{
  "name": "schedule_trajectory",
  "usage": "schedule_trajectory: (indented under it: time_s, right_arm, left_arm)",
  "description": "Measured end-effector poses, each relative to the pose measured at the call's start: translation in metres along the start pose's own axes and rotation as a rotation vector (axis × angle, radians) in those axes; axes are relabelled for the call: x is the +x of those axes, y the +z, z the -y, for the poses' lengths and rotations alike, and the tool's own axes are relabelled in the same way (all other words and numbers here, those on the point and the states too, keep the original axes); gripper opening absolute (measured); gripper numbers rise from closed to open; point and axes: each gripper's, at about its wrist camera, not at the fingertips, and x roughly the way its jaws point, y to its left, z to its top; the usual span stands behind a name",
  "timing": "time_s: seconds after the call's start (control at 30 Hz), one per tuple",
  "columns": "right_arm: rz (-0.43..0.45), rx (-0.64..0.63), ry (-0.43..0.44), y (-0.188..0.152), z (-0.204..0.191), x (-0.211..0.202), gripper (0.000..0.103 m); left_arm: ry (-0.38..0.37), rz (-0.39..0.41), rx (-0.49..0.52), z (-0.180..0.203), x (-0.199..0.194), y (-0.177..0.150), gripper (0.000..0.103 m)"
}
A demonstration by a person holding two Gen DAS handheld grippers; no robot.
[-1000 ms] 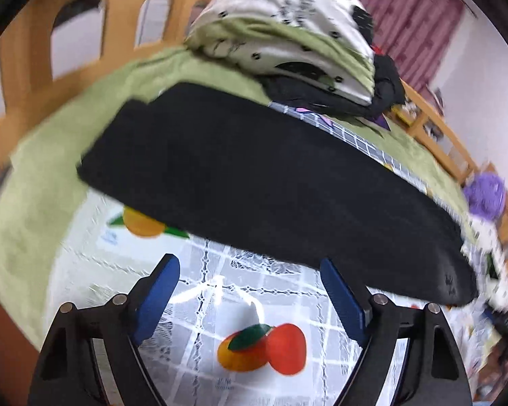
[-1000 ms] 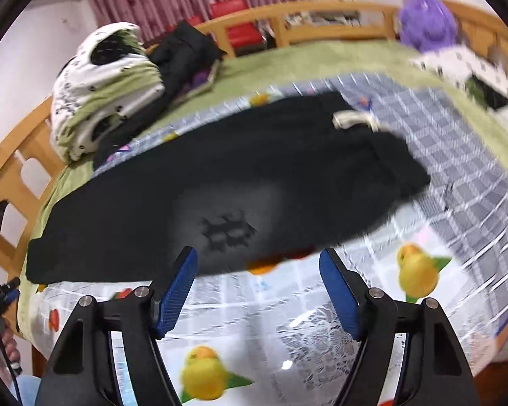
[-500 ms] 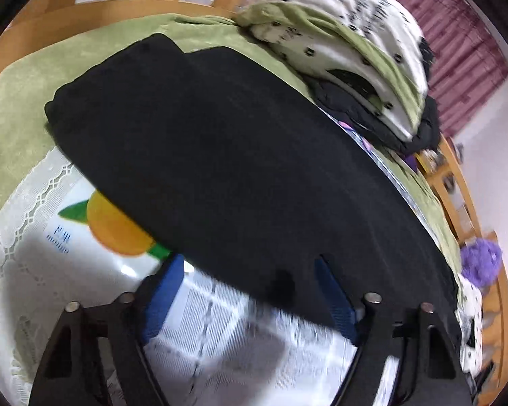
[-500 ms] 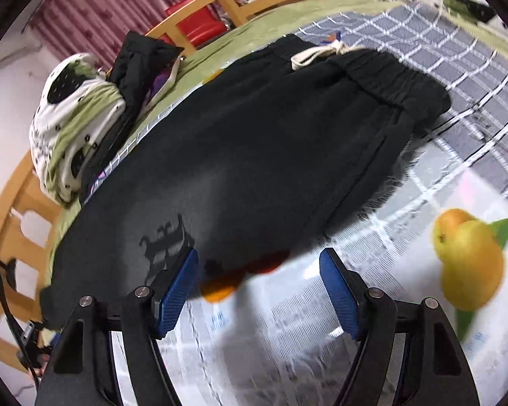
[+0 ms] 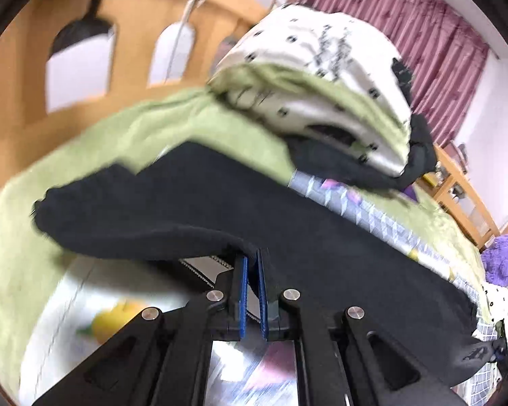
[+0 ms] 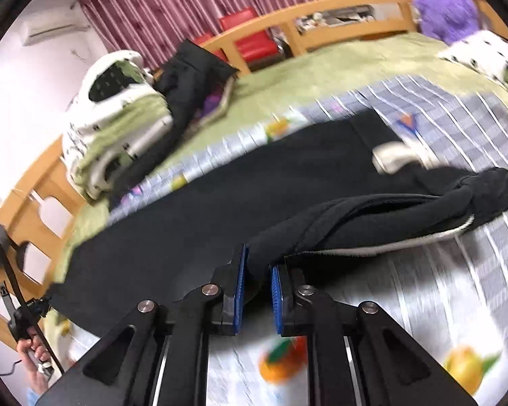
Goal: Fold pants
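The black pants (image 5: 321, 243) lie flat and long on the bed (image 6: 338, 67), on top of a fruit-print cloth (image 6: 423, 321). The near edge of the pants is lifted off that cloth in two spots. The left tongs (image 5: 252, 277) are pinched almost closed on the pants' near edge, close to the leg end. The right tongs (image 6: 257, 280) are squeezed on a thick bunch of the pants near the waist end, where a pale drawstring (image 6: 394, 159) sits on the pants.

The step looks like folding the near long edge over to the far edge. To do it well, both tongs should rise together and stay level, so the cloth does not twist. The right side is bunched up, so it may need a small shake to flatten. Carry the edge over the pants toward the folded bedding pile (image 5: 321, 77) behind them, line it up with the far edge, then lower it gently and let go.
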Motion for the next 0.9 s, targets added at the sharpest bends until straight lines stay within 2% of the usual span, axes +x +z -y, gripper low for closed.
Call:
schedule_trajectory:
  time_s: [0.07,0.2,0.27,0.43,0.53,0.63,0.67,0.7,0.73,0.8,0.87,0.9]
  right_arm:
    - [0.012,-0.003,0.019,0.025,-0.006,0.010,0.013]
    - [0.050,-0.067,-0.021,0.065,-0.019,0.034,0.013]
    - [0.049,-0.076,-0.034,0.087,-0.023,0.054,0.013]
    - [0.022,-0.084,-0.060,0.118,-0.019,0.114,0.013]
    - [-0.029,-0.038,-0.079,0.126,-0.006,0.163,0.013]
    - [-0.111,-0.011,-0.138,0.122,0.007,0.209,0.017]
    - [-0.133,0.002,-0.146,0.121,0.011,0.217,0.019]
    - [-0.145,0.015,-0.137,0.119,0.015,0.219,0.021]
    - [-0.138,0.018,-0.127,0.117,0.015,0.215,0.037]
    - [-0.102,0.001,-0.140,0.112,0.012,0.193,0.064]
    - [-0.067,-0.026,-0.167,0.104,0.009,0.165,0.066]
    - [-0.063,-0.048,-0.177,0.097,0.006,0.148,0.066]
  left_arm:
    - [-0.004,0.025,0.025,0.015,0.010,0.016,0.006]
    - [0.015,0.066,0.080,0.041,0.045,0.044,0.006]
    - [0.005,0.065,0.068,0.045,0.063,0.054,0.006]
    - [0.011,0.033,0.081,0.065,0.124,0.078,0.006]
    - [0.014,0.002,0.062,0.067,0.157,0.079,0.006]
    - [0.041,-0.031,0.055,0.067,0.180,0.077,0.008]
    - [0.069,-0.052,0.070,0.068,0.184,0.076,0.012]
    - [0.087,-0.064,0.083,0.070,0.183,0.076,0.021]
    - [0.110,-0.068,0.103,0.072,0.179,0.075,0.026]
    - [0.116,-0.052,0.139,0.075,0.157,0.071,0.051]
    - [0.102,-0.045,0.165,0.075,0.131,0.064,0.061]
    - [0.103,-0.050,0.180,0.074,0.117,0.059,0.061]
